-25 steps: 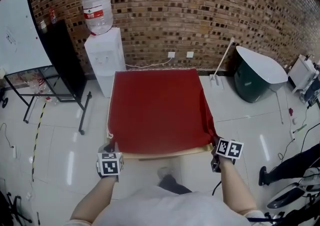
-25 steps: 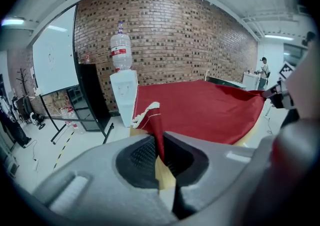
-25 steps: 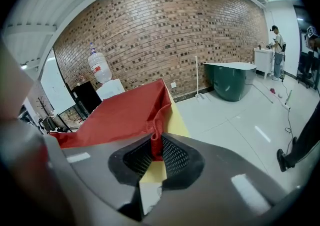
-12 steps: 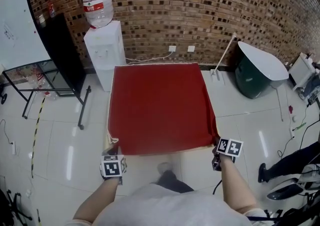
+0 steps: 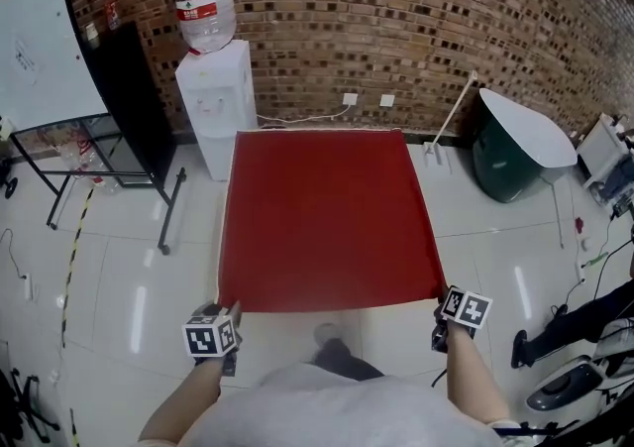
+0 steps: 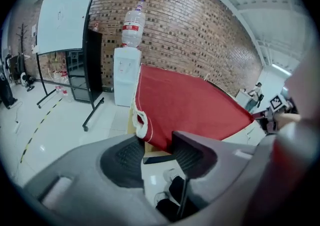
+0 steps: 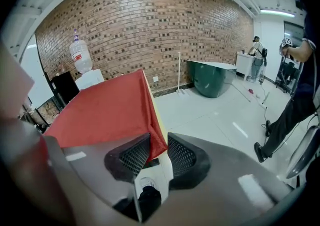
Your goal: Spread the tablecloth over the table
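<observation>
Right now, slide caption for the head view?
Red fabric tablecloth lies spread flat; left gripper, right gripper opening, its near corners between jaws.

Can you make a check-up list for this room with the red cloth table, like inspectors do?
Surface: table is covered by the cloth; only a pale edge shows.
Job's things: red tablecloth lies flat, with its near corners at the grippers.
Clutter: nothing seen on the cloth.
Grippers: left gripper and right gripper jaws are opening, each with a cloth corner between them, not pinched.
Cables: white cable runs along the foot of the wall.
Surroundings: brick wall, water dispenser, whiteboard, dark green tub, tiled floor.
</observation>
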Motion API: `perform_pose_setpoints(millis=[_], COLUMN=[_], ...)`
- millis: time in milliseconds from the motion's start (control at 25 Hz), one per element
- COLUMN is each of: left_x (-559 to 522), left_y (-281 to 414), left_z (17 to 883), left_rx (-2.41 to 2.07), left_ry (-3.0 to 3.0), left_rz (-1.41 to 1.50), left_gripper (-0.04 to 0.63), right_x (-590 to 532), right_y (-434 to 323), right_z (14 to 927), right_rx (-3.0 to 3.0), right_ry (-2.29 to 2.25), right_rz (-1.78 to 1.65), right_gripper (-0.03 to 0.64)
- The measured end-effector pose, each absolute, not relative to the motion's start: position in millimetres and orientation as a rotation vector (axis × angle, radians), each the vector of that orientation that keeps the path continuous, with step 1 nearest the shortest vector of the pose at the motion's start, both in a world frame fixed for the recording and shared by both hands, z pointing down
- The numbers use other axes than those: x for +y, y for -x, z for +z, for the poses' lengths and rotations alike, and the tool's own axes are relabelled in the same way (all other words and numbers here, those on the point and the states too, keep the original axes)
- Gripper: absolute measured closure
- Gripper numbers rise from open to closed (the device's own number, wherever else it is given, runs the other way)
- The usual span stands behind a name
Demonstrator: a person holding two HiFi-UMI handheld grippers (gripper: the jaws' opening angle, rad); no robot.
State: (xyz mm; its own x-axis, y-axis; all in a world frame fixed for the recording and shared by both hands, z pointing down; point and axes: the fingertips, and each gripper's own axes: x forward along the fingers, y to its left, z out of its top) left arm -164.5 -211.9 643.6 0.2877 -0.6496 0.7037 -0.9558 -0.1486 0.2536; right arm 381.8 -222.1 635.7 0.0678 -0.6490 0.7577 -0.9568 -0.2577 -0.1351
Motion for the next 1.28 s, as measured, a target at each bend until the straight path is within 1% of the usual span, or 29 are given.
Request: perform_pose_setpoints(millis=[240, 360, 400, 440, 520, 720, 880, 1080, 1280], left_x=[-210, -213, -212, -212, -207, -178, -152, -99, 0], left_y=[195, 208, 207, 202, 180, 108, 69, 20, -21], left_z=[610, 596, 592, 587, 579, 553, 516, 490, 491], left_rx=[-1.494, -1.485, -1.466, -1.438, -1.338, -1.049, -0.896, -0.786, -0.730], left_ry=[-1.898, -1.917, -1.933, -1.954, -2.020, -2.201, -2.327, -2.409, -2.434], left_rz=[0.510, 0.477, 0.456, 0.430, 0.378, 0.344, 0.282, 0.276, 0.287], left_gripper=[0.433, 0.434, 0.436, 0.471, 0.594, 0.594, 0.595, 0.594, 0.595], right_x=[-208, -206, -206, -206, -204, -184, -159, -106, 6], right_y=[-407, -395, -385, -372, -341, -257, -213, -190, -186], right_z=[617, 600, 594, 589, 579, 548, 513, 490, 492], right_rx=[-1.567, -1.624, -1.666, -1.717, -1.832, -2.169, -2.376, -2.456, -2.476], right_ry=[-2.034, -2.016, -1.990, -1.955, -1.865, -1.497, -1.251, -1.170, -1.122], right_rz=[0.997, 0.927, 0.904, 0.889, 0.875, 0.826, 0.863, 0.792, 0.786], right_gripper=[0.532, 0.551, 0.566, 0.592, 0.617, 0.618, 0.617, 0.618, 0.618])
